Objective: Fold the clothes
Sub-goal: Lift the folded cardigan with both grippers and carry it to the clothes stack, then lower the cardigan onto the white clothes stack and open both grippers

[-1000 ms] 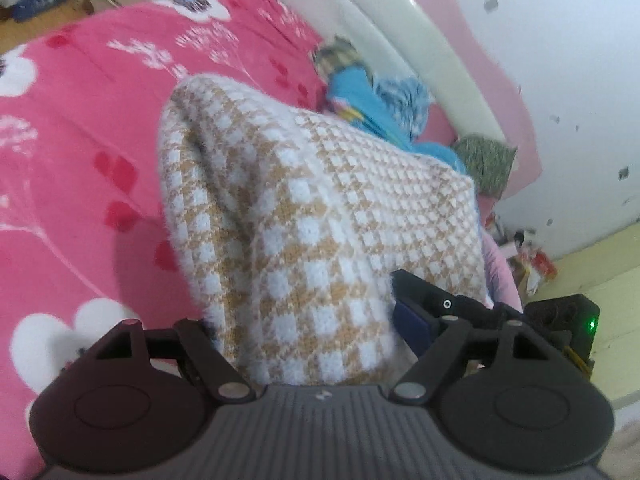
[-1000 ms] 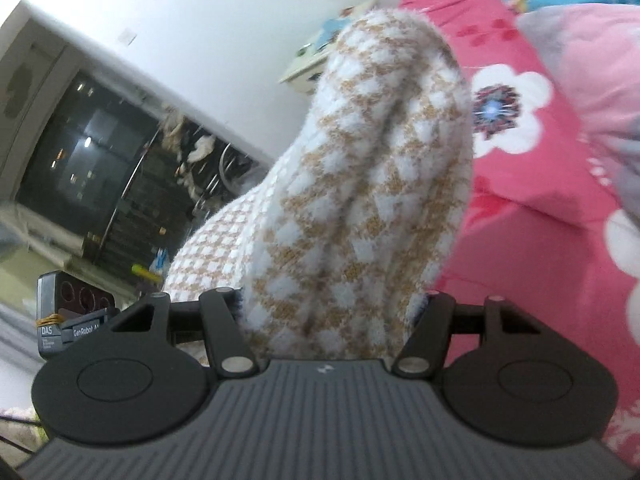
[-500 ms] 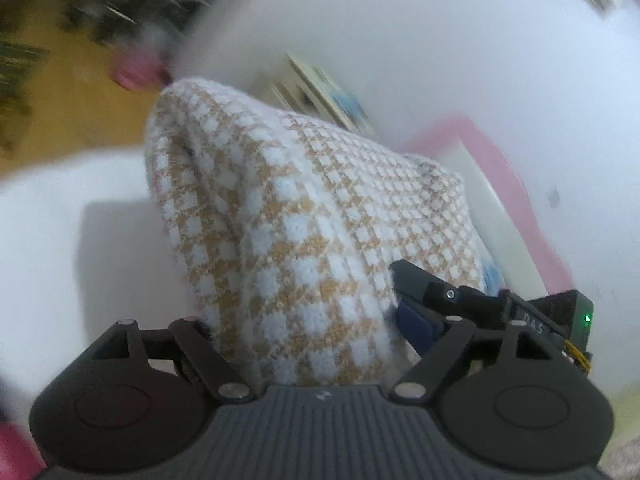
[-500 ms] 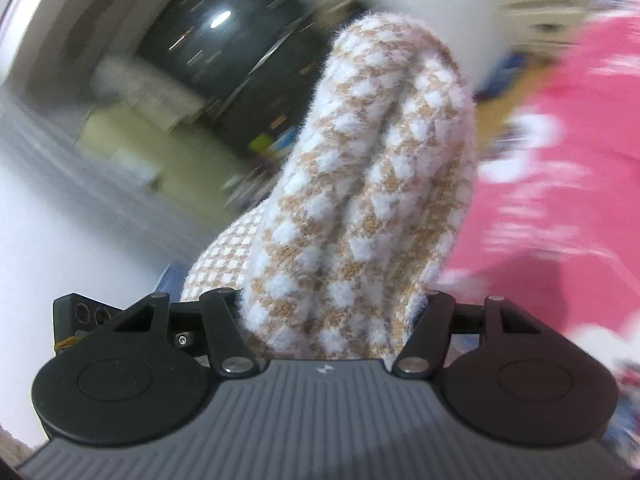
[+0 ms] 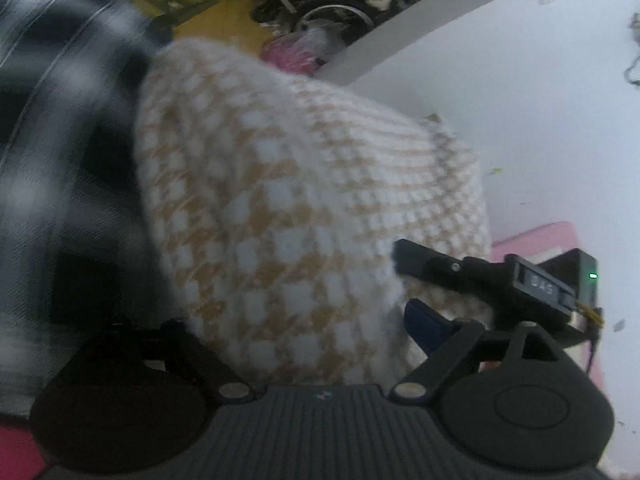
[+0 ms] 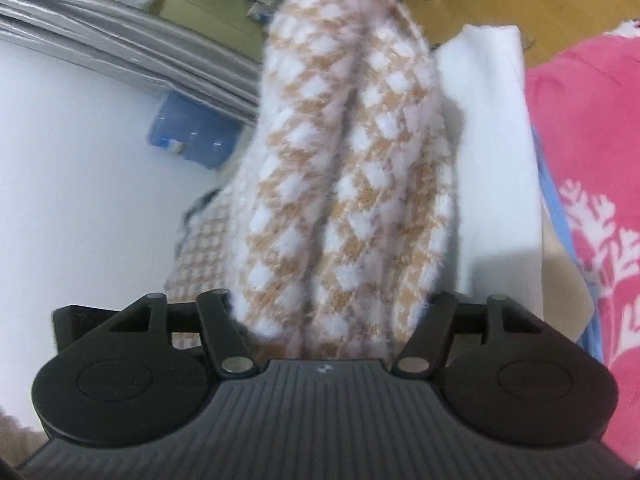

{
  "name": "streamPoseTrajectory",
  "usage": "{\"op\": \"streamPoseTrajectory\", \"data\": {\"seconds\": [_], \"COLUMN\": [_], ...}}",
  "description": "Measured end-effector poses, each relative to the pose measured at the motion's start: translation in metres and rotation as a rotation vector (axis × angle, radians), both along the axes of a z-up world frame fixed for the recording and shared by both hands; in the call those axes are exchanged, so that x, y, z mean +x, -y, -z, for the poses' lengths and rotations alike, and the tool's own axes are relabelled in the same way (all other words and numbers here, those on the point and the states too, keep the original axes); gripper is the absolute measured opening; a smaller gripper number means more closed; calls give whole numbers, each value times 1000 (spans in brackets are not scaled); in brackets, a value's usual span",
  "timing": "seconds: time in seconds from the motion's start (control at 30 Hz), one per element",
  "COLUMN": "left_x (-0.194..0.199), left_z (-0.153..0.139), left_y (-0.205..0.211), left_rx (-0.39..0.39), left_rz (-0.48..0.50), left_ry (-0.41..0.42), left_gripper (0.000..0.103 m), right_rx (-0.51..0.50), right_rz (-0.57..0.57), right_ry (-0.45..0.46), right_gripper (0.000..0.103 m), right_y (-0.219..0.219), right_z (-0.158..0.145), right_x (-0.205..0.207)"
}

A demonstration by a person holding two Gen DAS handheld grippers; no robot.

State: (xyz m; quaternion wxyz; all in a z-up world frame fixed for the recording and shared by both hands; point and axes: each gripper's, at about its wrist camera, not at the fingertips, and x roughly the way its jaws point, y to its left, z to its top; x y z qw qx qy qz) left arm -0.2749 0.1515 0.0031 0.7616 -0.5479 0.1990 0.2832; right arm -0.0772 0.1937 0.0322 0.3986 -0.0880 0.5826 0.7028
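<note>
A folded tan-and-white houndstooth knit sweater (image 5: 280, 220) fills the left wrist view, bundled thickly between the jaws of my left gripper (image 5: 316, 280). Those jaws are opening, with the sweater still between them and hiding the fingertips. My right gripper (image 5: 492, 280) shows at the right of that view, holding the sweater's far side. In the right wrist view the same sweater (image 6: 348, 160) stands up as a doubled fold out of my right gripper (image 6: 336, 280), which is shut on it. Both grippers carry it in the air.
A blurred black-and-white checked fabric (image 5: 60, 160) lies at the left. A white folded cloth (image 6: 492, 140) and the pink flowered bedspread (image 6: 592, 160) are to the right. A blue plastic box (image 6: 192, 132) and grey rolled sheets (image 6: 100, 32) sit on the yellow floor.
Both views have swung away from the pink bed toward the white wall, the floor and the clutter. The sweater has stayed between both grippers throughout.
</note>
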Motion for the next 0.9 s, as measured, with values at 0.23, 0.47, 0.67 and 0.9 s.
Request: {"op": "streamPoseTrajectory", "data": {"seconds": [0.23, 0.47, 0.67, 0.9], "left_x": [39, 63, 71, 41], "left_z": [8, 28, 0, -61], "left_y": [-3, 4, 18, 44], "left_rx": [43, 21, 7, 187], "left_rz": [16, 12, 23, 36], "left_ry": [17, 3, -78, -78], "left_gripper": [89, 92, 92, 95], "right_rx": [51, 48, 79, 258], "right_rz": [-16, -10, 67, 190], "right_ry": [8, -26, 47, 312], "right_gripper": [66, 74, 83, 74], "right_y": [-26, -14, 14, 91], "right_z": [-27, 8, -25, -96], "right_x": [25, 37, 69, 62]}}
